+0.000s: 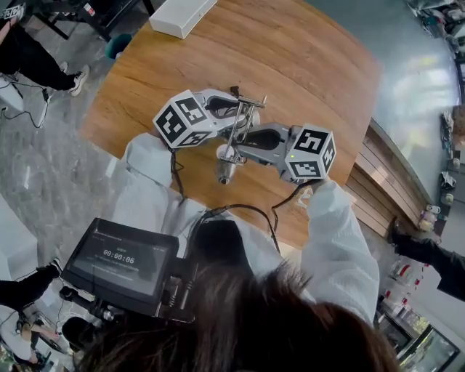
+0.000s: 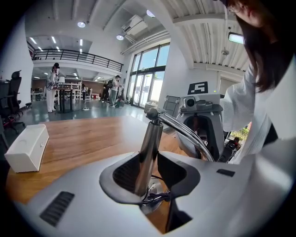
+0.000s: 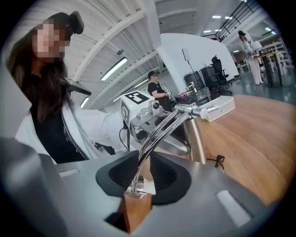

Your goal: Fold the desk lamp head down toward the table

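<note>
I see a flat white rectangular box (image 1: 182, 14) at the far edge of the round wooden table (image 1: 312, 65). The chrome desk lamp (image 1: 241, 127) stands mid-table. My left gripper (image 1: 251, 116) is clamped on its upright post (image 2: 150, 139). To the right, my right gripper (image 1: 232, 149) pinches the thin twin-rod arm (image 3: 159, 134), jaws narrow. The small lamp head (image 1: 224, 173) hangs just below.
</note>
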`<state>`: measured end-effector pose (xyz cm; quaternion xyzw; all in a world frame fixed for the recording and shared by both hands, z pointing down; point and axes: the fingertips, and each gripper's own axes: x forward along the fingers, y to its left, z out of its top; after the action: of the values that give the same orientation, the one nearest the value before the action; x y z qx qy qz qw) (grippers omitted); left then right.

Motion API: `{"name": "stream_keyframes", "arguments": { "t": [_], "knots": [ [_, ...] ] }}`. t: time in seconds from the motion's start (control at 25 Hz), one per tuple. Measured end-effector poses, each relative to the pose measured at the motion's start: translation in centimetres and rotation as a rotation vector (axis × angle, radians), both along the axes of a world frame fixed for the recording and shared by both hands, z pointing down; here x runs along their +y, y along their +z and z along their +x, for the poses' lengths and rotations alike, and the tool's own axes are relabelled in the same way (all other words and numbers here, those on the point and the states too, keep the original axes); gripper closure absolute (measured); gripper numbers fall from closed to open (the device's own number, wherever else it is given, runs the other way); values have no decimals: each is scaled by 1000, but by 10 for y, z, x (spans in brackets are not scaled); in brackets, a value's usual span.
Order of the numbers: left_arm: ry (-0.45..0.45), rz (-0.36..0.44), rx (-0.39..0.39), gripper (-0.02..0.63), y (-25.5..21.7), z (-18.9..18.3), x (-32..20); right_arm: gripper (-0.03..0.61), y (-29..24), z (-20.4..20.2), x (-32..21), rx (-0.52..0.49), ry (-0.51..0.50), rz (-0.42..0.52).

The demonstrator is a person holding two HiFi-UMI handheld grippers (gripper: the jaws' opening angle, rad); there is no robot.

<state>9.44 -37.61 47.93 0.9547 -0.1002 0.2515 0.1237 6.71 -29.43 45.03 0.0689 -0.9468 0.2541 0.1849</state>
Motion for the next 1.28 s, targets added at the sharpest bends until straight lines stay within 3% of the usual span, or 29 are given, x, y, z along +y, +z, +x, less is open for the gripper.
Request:
{"name": "stream_keyframes", "arguments": {
  "t": [0.2,0.48,0.6,0.72,0.88,1.04,1.12,1.16,1.2,1.28],
  "knots": [
    [35,53,-20,503,2,0,7,500,7,4,2,30,-15,90],
    [17,25,5,505,3,6,8,500,17,10,-2,89,-19,184],
    [3,16,12,506,9,3,1,497,24,8,-11,92,17,174],
    [-53,18,19,506,20,-8,-10,443,35,7,-26,82,105,92],
    [-211,18,58,506,21,-35,-13,451,39,15,-12,81,182,26],
    [-321,20,124,506,1,-62,0,451,11,36,-4,-29,420,20],
    [-388,51,165,506,-20,-67,5,475,-11,46,-5,-68,537,83],
    [-427,70,191,506,-33,-66,6,517,-25,50,-6,-85,580,136],
    [-464,92,215,520,-46,-65,7,561,-37,52,-7,-96,618,194],
    [-517,155,243,563,-70,-57,10,575,-58,55,-15,-83,691,305]
  ]
}}
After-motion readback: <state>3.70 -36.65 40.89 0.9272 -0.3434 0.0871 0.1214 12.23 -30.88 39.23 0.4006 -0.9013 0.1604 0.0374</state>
